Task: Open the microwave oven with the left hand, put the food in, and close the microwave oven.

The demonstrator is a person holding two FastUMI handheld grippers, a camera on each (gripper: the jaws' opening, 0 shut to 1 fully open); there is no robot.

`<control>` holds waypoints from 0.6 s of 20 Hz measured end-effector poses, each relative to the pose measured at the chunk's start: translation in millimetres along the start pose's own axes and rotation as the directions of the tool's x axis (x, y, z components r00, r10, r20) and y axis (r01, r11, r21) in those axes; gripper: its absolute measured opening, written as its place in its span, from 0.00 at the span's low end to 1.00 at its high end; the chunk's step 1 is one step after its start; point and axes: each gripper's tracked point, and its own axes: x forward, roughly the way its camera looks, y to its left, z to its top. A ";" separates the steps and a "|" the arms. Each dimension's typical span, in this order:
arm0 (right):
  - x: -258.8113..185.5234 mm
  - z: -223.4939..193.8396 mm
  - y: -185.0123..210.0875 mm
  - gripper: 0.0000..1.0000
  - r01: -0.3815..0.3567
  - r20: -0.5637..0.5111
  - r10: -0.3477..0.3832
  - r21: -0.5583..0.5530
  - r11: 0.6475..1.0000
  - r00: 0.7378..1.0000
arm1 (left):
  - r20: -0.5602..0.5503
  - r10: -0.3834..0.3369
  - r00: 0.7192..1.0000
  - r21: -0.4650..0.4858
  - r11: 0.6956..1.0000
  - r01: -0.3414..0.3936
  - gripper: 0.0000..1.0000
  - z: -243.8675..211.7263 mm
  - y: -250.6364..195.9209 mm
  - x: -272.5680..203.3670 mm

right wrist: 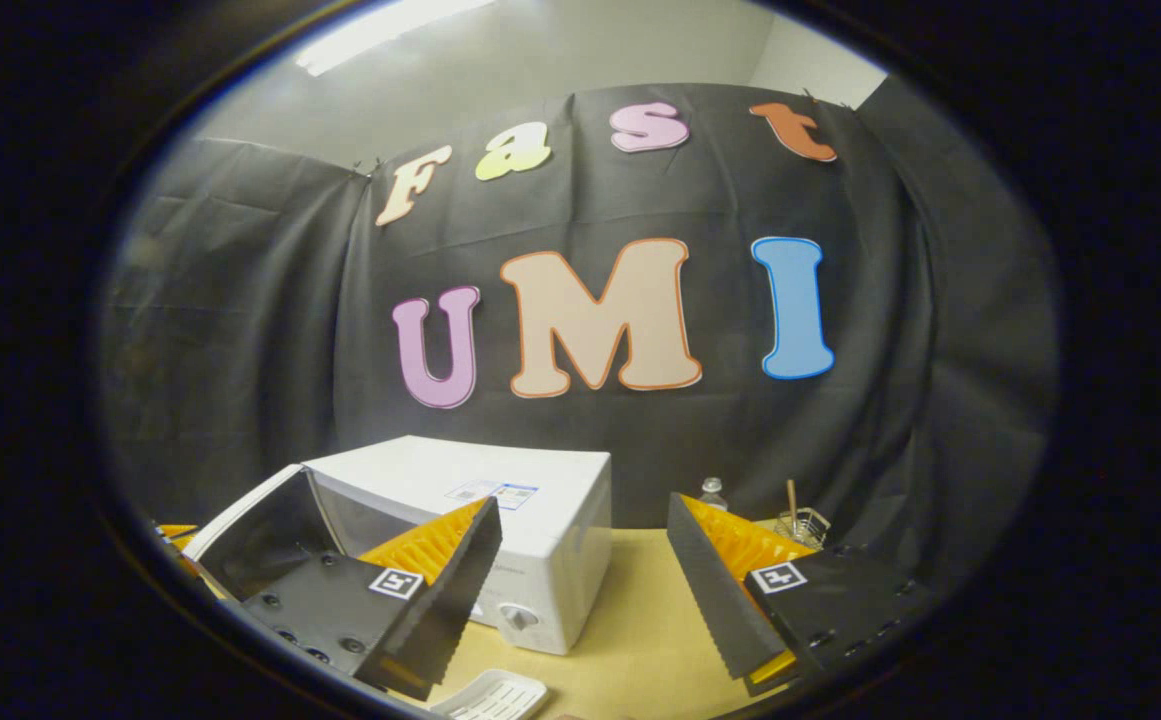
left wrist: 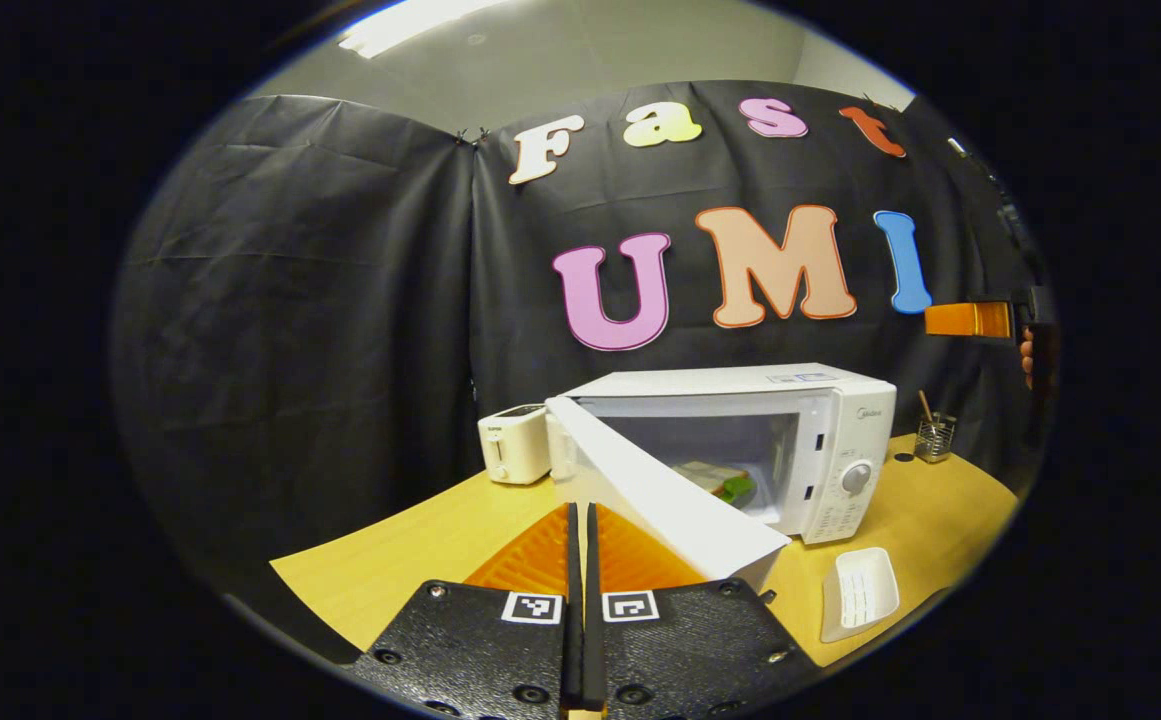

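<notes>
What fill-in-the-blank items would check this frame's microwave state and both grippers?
1. The microwave door stands ____.
2. The food lies ____ the microwave.
3. The left gripper is ____.
4. The right gripper is ____.

Missing words: open; inside; shut; open

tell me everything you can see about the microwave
The microwave is a white box, plastic-looking, standing upright on the wooden table beside a white toaster. Its door, hinged on the toaster side, is swung partly open. Food lies inside the lit cavity. The panel beside the cavity has a round dial above buttons. The left gripper is shut, close to the door's edge.
</notes>
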 end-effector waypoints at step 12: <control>-19.3 15.5 -20.7 0.92 -0.001 0.036 -0.001 0.068 0.998 0.999 | 0.009 -0.101 0.995 -0.074 0.992 0.102 0.01 6.9 -87.9 43.8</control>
